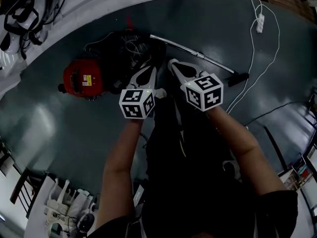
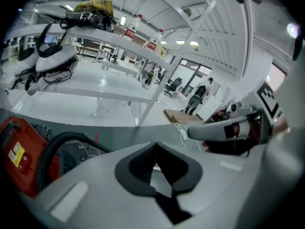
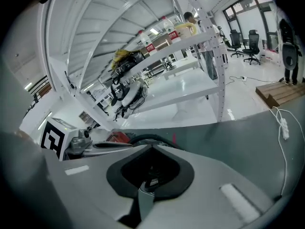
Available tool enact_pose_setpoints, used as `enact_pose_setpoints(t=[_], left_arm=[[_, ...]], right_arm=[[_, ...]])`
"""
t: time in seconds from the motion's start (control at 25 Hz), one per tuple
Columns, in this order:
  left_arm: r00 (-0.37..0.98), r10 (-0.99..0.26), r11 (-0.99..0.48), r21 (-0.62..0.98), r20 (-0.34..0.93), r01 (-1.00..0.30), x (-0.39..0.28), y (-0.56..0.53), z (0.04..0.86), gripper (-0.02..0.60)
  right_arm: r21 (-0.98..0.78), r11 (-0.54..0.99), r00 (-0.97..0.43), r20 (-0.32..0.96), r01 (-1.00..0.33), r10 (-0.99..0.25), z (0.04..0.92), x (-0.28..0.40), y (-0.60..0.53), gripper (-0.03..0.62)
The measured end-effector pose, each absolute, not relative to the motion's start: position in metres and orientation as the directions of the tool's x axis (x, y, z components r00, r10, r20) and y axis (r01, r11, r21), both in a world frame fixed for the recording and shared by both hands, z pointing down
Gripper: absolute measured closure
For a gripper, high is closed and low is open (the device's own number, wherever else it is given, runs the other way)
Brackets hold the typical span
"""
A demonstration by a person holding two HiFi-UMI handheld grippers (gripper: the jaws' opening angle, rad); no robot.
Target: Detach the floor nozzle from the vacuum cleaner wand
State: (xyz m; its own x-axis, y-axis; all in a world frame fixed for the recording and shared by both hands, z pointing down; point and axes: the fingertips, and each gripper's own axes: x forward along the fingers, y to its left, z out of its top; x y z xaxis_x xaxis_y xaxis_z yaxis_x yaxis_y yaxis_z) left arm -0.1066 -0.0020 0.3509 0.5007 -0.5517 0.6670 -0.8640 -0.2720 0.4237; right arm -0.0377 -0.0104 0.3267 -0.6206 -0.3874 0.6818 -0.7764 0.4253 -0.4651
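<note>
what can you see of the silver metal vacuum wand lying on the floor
The silver metal vacuum wand is a thin, straight, shiny tube lying flat on the dark grey floor. It runs diagonally from a tangle of black hose beside the red vacuum cleaner body down to the right. A collar partway along suggests two sliding sections. Its lower end meets the small black floor nozzle, still attached. Nothing else seems to touch it.

Shows a white corded power strip (image 1: 260, 22) lying on grey floor (image 1: 59, 128). Also shows white shelving (image 3: 209, 66) loaded with headsets (image 2: 52, 56) and bottles (image 3: 166, 25), plus office chairs (image 3: 245, 44) and a wooden pallet (image 3: 281, 93) farther back.
</note>
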Motion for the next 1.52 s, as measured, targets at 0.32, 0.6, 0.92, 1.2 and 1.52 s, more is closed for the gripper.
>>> enact_pose_setpoints(t=[0.32, 0.6, 0.92, 1.2, 1.52], left_arm=[[0.459, -0.528, -0.201, 0.42, 0.715, -0.885, -0.106, -0.027, 0.426, 0.572], [0.438, -0.527, -0.154, 0.425, 0.728, -0.892, -0.114, -0.058, 0.482, 0.572], [0.435, -0.504, -0.129, 0.433, 0.746, -0.892, -0.116, -0.079, 0.534, 0.572], [0.386, -0.524, -0.069, 0.414, 0.759, -0.908, -0.132, -0.101, 0.579, 0.572], [0.361, -0.51, -0.059, 0.387, 0.781, -0.92, -0.139, -0.117, 0.631, 0.572]], right_arm=[[-0.481, 0.372, -0.601, 0.71, -0.794, -0.366, 0.399, -0.03, -0.05, 0.597], [-0.464, 0.434, -0.613, 0.722, -0.772, -0.32, 0.458, -0.057, -0.069, 0.597], [-0.484, 0.46, -0.634, 0.729, -0.744, -0.258, 0.518, -0.08, -0.084, 0.597], [-0.465, 0.445, -0.61, 0.744, -0.765, -0.271, 0.573, -0.081, -0.113, 0.597], [-0.442, 0.457, -0.595, 0.756, -0.772, -0.274, 0.631, -0.085, -0.138, 0.597]])
